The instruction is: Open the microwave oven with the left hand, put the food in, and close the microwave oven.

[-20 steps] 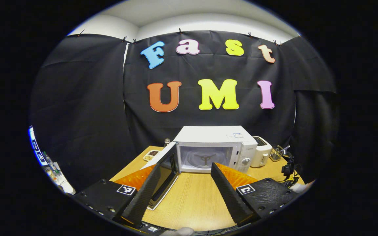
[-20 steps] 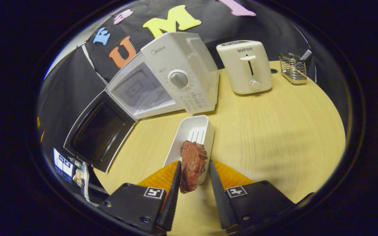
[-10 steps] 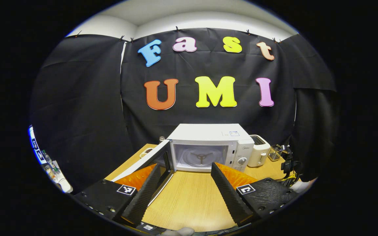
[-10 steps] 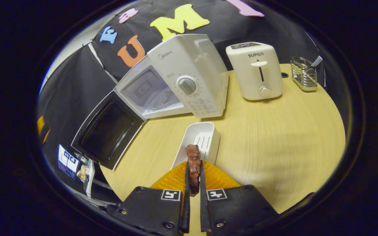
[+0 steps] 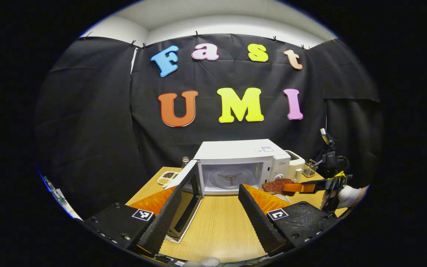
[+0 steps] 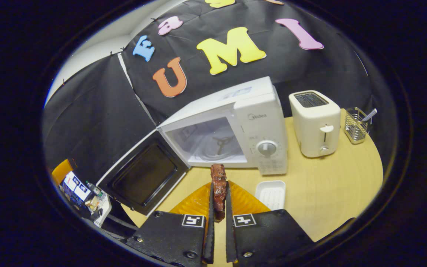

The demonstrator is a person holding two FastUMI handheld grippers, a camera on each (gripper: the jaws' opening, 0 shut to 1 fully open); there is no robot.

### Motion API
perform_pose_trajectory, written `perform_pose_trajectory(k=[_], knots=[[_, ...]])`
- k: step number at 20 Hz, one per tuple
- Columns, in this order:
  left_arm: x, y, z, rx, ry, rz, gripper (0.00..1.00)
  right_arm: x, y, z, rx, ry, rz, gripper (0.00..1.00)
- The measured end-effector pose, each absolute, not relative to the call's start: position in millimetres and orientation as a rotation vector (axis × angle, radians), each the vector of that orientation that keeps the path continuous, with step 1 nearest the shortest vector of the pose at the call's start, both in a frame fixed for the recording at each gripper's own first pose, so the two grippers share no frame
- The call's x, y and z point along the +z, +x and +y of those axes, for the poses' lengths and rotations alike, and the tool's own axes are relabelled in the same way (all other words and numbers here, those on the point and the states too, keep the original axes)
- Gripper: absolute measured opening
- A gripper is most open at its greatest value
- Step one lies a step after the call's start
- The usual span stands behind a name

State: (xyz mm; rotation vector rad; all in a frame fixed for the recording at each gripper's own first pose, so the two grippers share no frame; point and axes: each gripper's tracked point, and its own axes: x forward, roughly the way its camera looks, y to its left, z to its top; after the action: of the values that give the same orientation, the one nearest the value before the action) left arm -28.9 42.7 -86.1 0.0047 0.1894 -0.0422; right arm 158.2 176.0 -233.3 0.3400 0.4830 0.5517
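A booth hung with black cloth surrounds a light wooden counter (image 6: 328, 193), where a white microwave oven (image 6: 261, 126) stands with its dark-windowed door (image 6: 143, 178) swung wide to the oven's left, baring the cavity and turntable hub. The right tool (image 6: 219, 193) is clamped on a reddish-brown slab of meat (image 6: 218, 181), both fingers pressing its flat sides. In the right gripper view the meat stands on edge, its long axis running forward along the fingers toward the open cavity, held above the counter just before the oven. The left gripper view shows it side-on (image 5: 277, 185), lying level, pointing toward the oven front. The left tool (image 5: 209, 207) hangs spread and empty before the door. The right gripper view also takes in an empty white rectangular tray (image 6: 271, 193) beside the fingers, a cream toaster (image 6: 315, 124) and a wire caddy (image 6: 356, 124).
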Motion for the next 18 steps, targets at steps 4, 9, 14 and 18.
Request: perform_pose_trajectory(k=[4,9,14,18], knots=[[-90,-24,55,-0.115,0.016,0.209,0.96,-228,187,250,0.506,0.496,0.413,0.16],[-106,-25,77,-0.172,0.051,0.236,0.96,-255,229,318,0.368,0.694,0.36,0.15],[-131,-28,98,-0.183,0.082,0.287,0.95,-278,281,346,0.234,0.843,0.306,0.15],[-152,-29,113,-0.178,0.101,0.316,0.95,-300,327,352,0.154,0.837,0.279,0.15]])
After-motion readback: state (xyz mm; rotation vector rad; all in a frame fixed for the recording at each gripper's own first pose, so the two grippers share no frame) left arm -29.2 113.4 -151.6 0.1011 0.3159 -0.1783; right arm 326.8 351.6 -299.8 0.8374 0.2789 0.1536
